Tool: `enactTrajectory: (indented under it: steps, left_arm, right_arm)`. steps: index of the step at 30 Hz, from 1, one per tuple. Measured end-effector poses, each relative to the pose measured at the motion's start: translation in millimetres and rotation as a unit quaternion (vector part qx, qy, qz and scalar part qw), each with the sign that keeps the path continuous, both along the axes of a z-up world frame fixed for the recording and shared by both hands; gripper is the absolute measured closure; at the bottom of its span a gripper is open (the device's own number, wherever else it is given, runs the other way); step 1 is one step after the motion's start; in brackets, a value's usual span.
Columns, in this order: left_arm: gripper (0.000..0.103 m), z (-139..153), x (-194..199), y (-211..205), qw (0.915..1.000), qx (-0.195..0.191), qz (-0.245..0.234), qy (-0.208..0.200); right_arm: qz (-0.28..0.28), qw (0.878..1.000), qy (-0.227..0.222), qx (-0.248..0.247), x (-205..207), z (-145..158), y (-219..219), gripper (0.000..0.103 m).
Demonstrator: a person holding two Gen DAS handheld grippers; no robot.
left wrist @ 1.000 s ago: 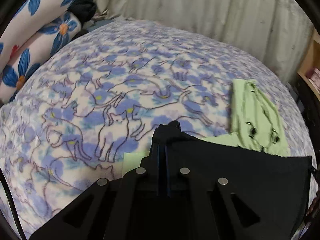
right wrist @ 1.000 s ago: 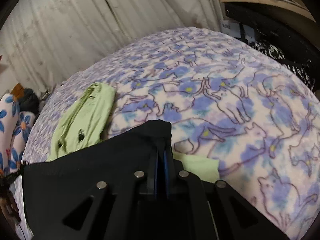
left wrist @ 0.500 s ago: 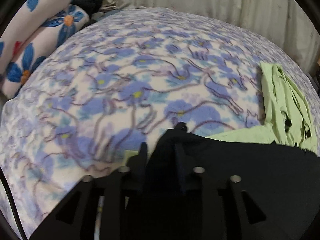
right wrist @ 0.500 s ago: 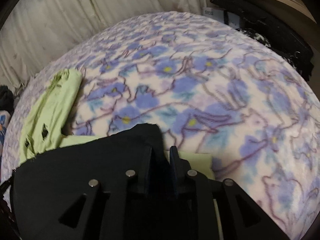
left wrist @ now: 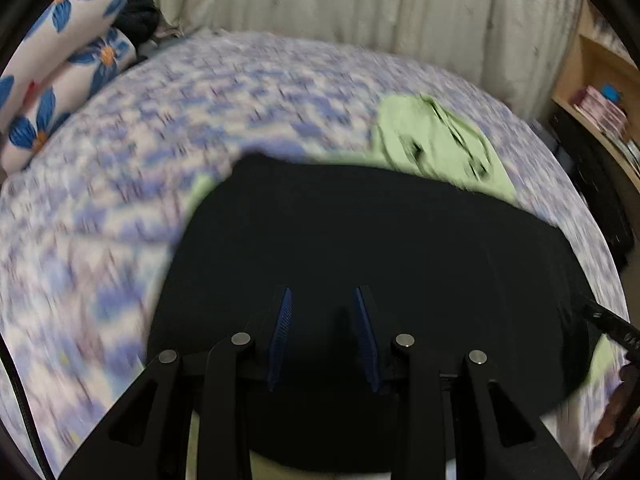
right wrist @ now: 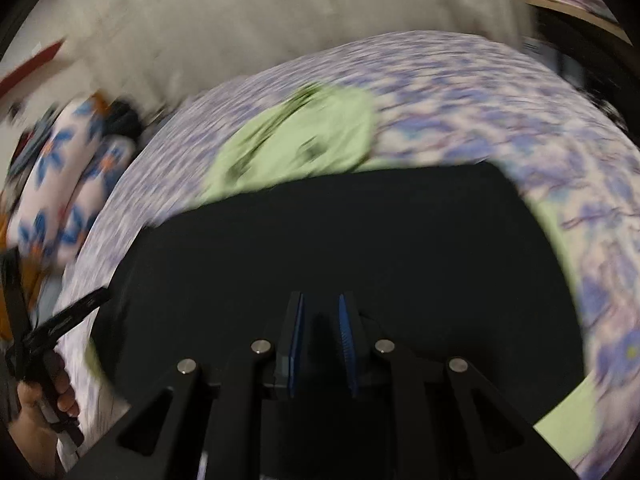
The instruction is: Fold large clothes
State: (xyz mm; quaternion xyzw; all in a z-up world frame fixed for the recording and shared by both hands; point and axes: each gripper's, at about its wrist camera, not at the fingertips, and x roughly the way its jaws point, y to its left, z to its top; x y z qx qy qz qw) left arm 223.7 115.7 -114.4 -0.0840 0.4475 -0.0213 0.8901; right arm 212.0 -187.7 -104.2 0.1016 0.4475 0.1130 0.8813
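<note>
A black garment (left wrist: 380, 232) lies spread flat on the bed, also filling the middle of the right wrist view (right wrist: 340, 232). A light green garment (left wrist: 432, 140) lies under and beyond it, with green edges showing around the black cloth (right wrist: 304, 140). My left gripper (left wrist: 322, 290) hovers over the near part of the black cloth, open, with nothing between its blue pads. My right gripper (right wrist: 321, 295) is open as well, with a narrower gap, above the same cloth. Both views are blurred by motion.
The bed has a blue and white cat-print blanket (left wrist: 160, 140). Flower-print pillows (left wrist: 60, 60) lie at its far left by a curtain. A wooden shelf (left wrist: 600, 92) stands on the right. A hand holding the other gripper's handle (right wrist: 48, 340) shows at the left edge.
Both grippers were shut on the black cloth's far corners. They have let go, opened and drawn back, and the black cloth now lies flat over the green one.
</note>
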Motion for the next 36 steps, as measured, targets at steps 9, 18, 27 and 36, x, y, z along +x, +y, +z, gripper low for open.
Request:
enactTrajectory:
  steps: [9,18,27,36]
  left_arm:
    - [0.075,-40,-15,28,0.9988,0.043,0.019,0.010]
    - [0.077,-40,-8,53,0.9977,0.053,0.035,0.020]
    - [0.046,-11,-28,51,0.9982,0.022,0.039,0.040]
    - [0.036,18,-82,56,0.9982,-0.015,0.042,0.039]
  right_arm:
    - [-0.073,0.992,0.028,-0.102,-28,-40,-65,0.090]
    - [-0.132,0.989,0.059,-0.042,-45,-37,-138,0.102]
    - [-0.136,0.989,0.058,0.013,-66,-14,-129,0.089]
    - [-0.125,0.989,0.043,0.061,-108,14,-120,0.065]
